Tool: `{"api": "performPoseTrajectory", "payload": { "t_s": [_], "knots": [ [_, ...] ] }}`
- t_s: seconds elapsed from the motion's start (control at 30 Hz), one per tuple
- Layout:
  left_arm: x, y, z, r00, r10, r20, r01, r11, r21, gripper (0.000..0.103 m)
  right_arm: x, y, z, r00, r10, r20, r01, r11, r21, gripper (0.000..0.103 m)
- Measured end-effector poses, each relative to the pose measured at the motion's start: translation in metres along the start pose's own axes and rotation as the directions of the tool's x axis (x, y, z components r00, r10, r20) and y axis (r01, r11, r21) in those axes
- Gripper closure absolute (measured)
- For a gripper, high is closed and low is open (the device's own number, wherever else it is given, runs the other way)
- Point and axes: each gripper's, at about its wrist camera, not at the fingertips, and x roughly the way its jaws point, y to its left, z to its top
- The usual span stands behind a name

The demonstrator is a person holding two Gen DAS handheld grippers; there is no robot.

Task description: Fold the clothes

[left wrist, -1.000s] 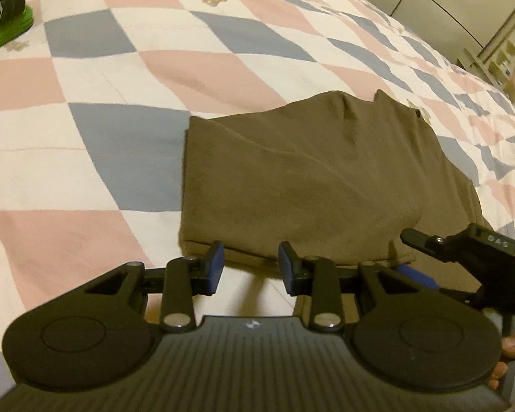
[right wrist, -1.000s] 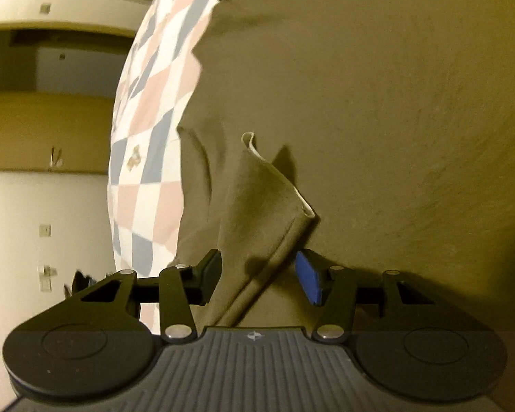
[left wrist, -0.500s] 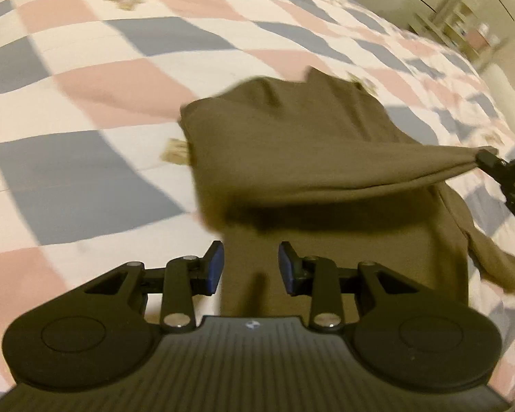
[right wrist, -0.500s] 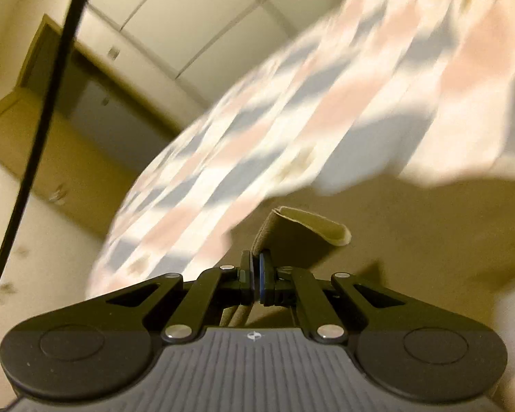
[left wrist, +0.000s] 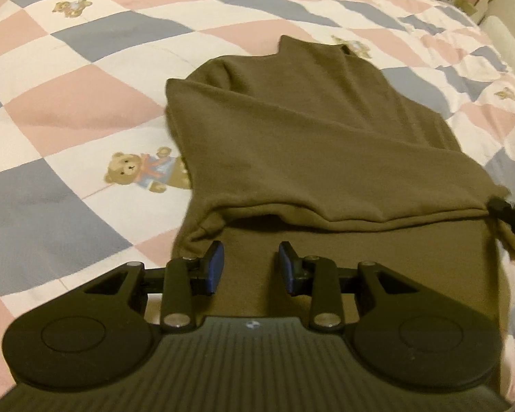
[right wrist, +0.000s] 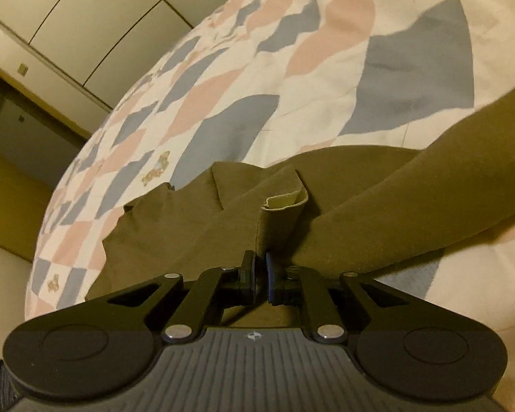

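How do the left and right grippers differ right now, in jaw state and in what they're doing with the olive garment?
The left gripper stands open with nothing between its jaws; the right gripper has a fold of the olive garment pinched between nearly closed jaws that are just starting to open. The left gripper hovers over the flat lower part; the right gripper holds the garment's edge lifted off the quilt. Both have blue pads and point down at the same garment.

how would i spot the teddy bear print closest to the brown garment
Start at the checked quilt of pink, blue and white patches covering the bed. Find the olive-brown garment lying on it, then look at its left edge in the left wrist view. The teddy bear print there wears a red scarf and is partly tucked under the cloth, unlike the smaller, fainter bears farther off.
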Motion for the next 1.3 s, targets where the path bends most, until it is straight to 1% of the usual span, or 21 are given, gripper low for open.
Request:
{"api": "performPoseTrajectory", "payload": {
  "t_s": [0.03, 0.07, 0.2, 0.23, 0.27, 0.37, 0.4, 0.47, 0.53, 0.57, 0.6, 0.63, 0.67, 0.7, 0.77, 0.9, 1.0, 1.07, 1.17, 1.23, 1.3],
  "knots": [
    [0.001, 0.000, 0.001, 1.000, 0.006, -0.003, -0.006, 1.000, -0.002, 0.074, 0.001, -0.003, -0.001, 0.999, -0.031, -0.026, 0.031, 1.000, -0.005, 0.092],
    [0.002, 0.001, 0.001, 1.000, 0.011, -0.006, -0.011, 1.000, -0.002, 0.074, 0.001, -0.006, -0.002, 0.997, -0.058, -0.048, 0.057, 0.998, -0.007, 0.096],
    [-0.002, -0.005, 0.003, 1.000, 0.010, -0.002, -0.010, 1.000, 0.023, 0.074, -0.010, -0.014, -0.003, 0.997, -0.047, -0.057, 0.048, 0.999, 0.018, 0.094],
    [-0.003, -0.008, 0.004, 1.000, 0.007, 0.001, -0.007, 0.999, 0.032, 0.074, -0.013, -0.014, -0.002, 0.997, -0.069, -0.047, 0.069, 0.997, 0.018, 0.091],
    [-0.005, -0.011, 0.005, 1.000, 0.002, 0.009, -0.002, 0.999, 0.040, 0.074, -0.019, -0.012, -0.001, 0.996, -0.088, -0.017, 0.088, 0.996, 0.012, 0.089],
    [-0.009, -0.022, 0.011, 0.999, -0.018, 0.044, 0.015, 0.997, 0.073, 0.074, -0.035, -0.003, 0.001, 0.994, -0.058, 0.087, 0.062, 0.997, -0.040, 0.089],
    [-0.008, -0.026, 0.014, 0.998, -0.019, 0.053, 0.014, 0.996, 0.087, 0.074, -0.036, 0.000, 0.002, 0.994, -0.043, 0.104, 0.049, 0.997, -0.055, 0.089],
    [-0.002, -0.033, 0.019, 0.998, -0.006, 0.059, -0.001, 0.993, 0.114, 0.073, -0.031, 0.001, 0.006, 0.996, -0.013, 0.090, 0.020, 0.997, -0.070, 0.089],
    [0.011, -0.035, 0.022, 0.999, 0.038, 0.031, -0.042, 0.991, 0.130, 0.072, -0.013, -0.005, 0.007, 0.997, -0.081, 0.015, 0.082, 0.994, -0.070, 0.089],
    [0.018, -0.035, 0.023, 0.998, 0.066, 0.010, -0.067, 0.989, 0.134, 0.072, -0.006, -0.010, 0.007, 0.994, -0.109, -0.020, 0.108, 0.992, -0.060, 0.089],
    [0.023, -0.034, 0.023, 0.995, 0.096, -0.018, -0.093, 0.987, 0.129, 0.072, -0.003, -0.019, 0.006, 0.991, -0.126, -0.050, 0.125, 0.992, -0.022, 0.090],
    [0.023, -0.033, 0.022, 0.995, 0.100, -0.027, -0.096, 0.988, 0.122, 0.073, -0.004, -0.029, 0.005, 0.989, -0.128, -0.068, 0.129, 0.991, 0.020, 0.090],
    [0.019, -0.034, 0.020, 0.995, 0.095, -0.021, -0.092, 0.989, 0.120, 0.073, -0.013, -0.039, 0.003, 0.993, -0.103, -0.058, 0.107, 0.992, 0.068, 0.086],
    [0.015, -0.039, 0.018, 0.996, 0.091, -0.017, -0.088, 0.988, 0.129, 0.073, -0.022, -0.047, 0.002, 0.994, -0.097, -0.051, 0.101, 0.990, 0.097, 0.082],
    [0.008, -0.051, 0.012, 0.996, 0.081, -0.021, -0.077, 0.985, 0.154, 0.072, -0.041, -0.066, -0.002, 0.993, -0.111, -0.037, 0.115, 0.983, 0.142, 0.073],
    [0.001, -0.096, -0.002, 0.999, 0.014, -0.050, -0.005, 0.982, 0.190, 0.071, -0.077, -0.118, -0.004, 0.983, -0.183, -0.020, 0.182, 0.953, 0.242, 0.069],
    [0.003, -0.138, -0.010, 0.997, -0.035, -0.067, 0.050, 0.970, 0.236, 0.067, -0.108, -0.156, 0.003, 0.974, -0.223, 0.027, 0.204, 0.929, 0.310, 0.068],
    [0.007, -0.169, -0.013, 0.995, -0.067, -0.077, 0.085, 0.961, 0.263, 0.067, -0.129, -0.176, 0.010, 0.970, -0.229, 0.083, 0.187, 0.919, 0.346, 0.066],
    [0.008, -0.202, -0.015, 0.992, -0.096, -0.079, 0.115, 0.950, 0.289, 0.067, -0.160, -0.204, 0.025, 0.955, -0.230, 0.189, 0.137, 0.903, 0.406, 0.056],
    [0.009, -0.222, -0.016, 0.990, -0.113, -0.080, 0.132, 0.943, 0.306, 0.067, -0.175, -0.222, 0.033, 0.942, -0.222, 0.252, 0.090, 0.890, 0.447, 0.053],
    [0.008, -0.235, -0.016, 0.990, -0.114, -0.080, 0.134, 0.939, 0.316, 0.067, -0.184, -0.240, 0.041, 0.930, -0.213, 0.300, 0.043, 0.872, 0.487, 0.053]
  ]
}}
